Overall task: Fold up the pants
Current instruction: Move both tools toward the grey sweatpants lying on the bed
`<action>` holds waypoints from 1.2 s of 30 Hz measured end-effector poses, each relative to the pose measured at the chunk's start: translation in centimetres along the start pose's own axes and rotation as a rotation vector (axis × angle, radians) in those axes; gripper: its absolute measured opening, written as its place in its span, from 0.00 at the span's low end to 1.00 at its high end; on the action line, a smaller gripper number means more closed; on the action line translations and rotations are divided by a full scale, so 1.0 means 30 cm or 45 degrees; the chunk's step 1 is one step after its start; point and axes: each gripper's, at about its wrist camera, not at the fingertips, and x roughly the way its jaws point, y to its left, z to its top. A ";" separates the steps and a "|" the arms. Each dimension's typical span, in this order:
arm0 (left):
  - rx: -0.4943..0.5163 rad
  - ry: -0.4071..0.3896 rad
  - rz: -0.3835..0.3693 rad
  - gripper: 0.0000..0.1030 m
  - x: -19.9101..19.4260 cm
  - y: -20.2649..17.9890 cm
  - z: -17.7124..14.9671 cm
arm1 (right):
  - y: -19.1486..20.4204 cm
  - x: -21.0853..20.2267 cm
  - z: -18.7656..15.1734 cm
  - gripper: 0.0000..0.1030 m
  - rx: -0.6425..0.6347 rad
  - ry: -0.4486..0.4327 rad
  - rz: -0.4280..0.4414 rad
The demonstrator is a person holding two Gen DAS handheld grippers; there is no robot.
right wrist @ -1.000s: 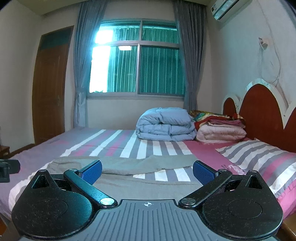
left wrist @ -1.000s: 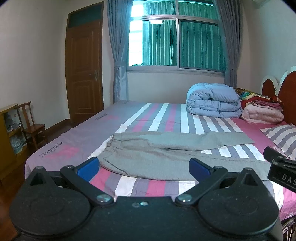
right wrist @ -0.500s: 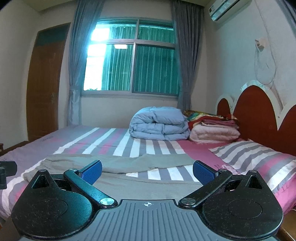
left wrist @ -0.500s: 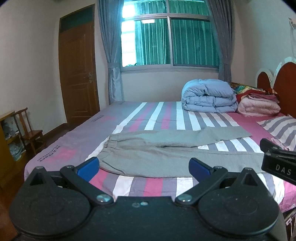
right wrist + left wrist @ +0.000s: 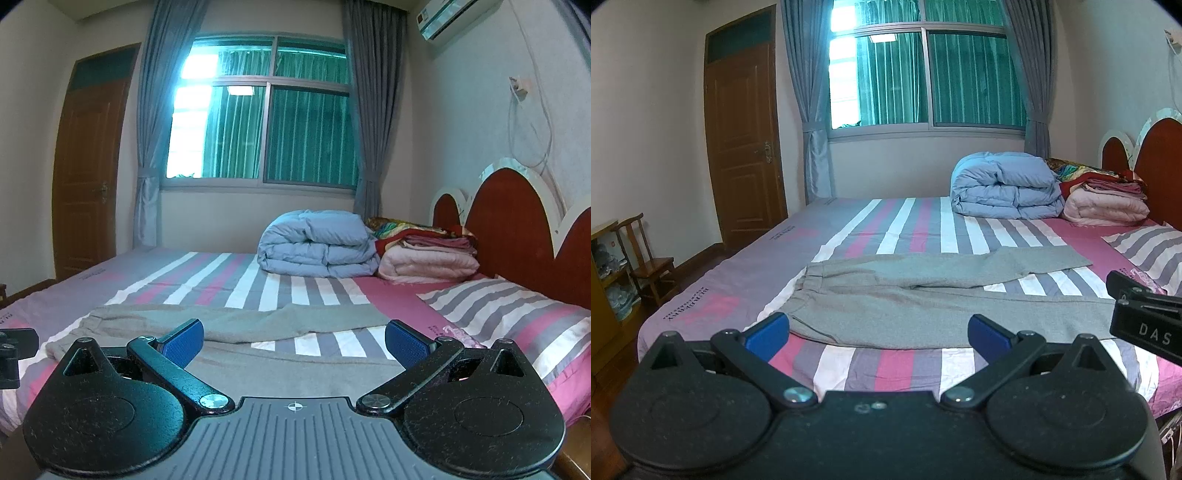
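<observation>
So far nothing of the folding looks done: the grey pants (image 5: 923, 295) lie spread flat across the near part of the striped bed (image 5: 886, 373), waistband toward the door side and the two legs running apart toward the headboard end, one angled away from the other. Both the left tool (image 5: 879, 332) and the right tool (image 5: 293, 341) hang short of the cloth with fingers spread wide, pinching nothing. By my judgement every fold is left, starting with laying one leg over the other.
</observation>
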 end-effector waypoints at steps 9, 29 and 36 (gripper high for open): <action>-0.002 -0.001 0.001 0.94 0.002 -0.003 -0.002 | 0.002 0.002 -0.005 1.00 -0.005 -0.003 -0.006; -0.012 0.066 -0.013 0.94 0.056 -0.005 -0.015 | 0.009 0.014 -0.034 1.00 -0.005 -0.035 -0.077; 0.006 0.117 -0.015 0.94 0.090 -0.022 -0.040 | -0.017 0.051 -0.070 1.00 0.007 -0.033 -0.116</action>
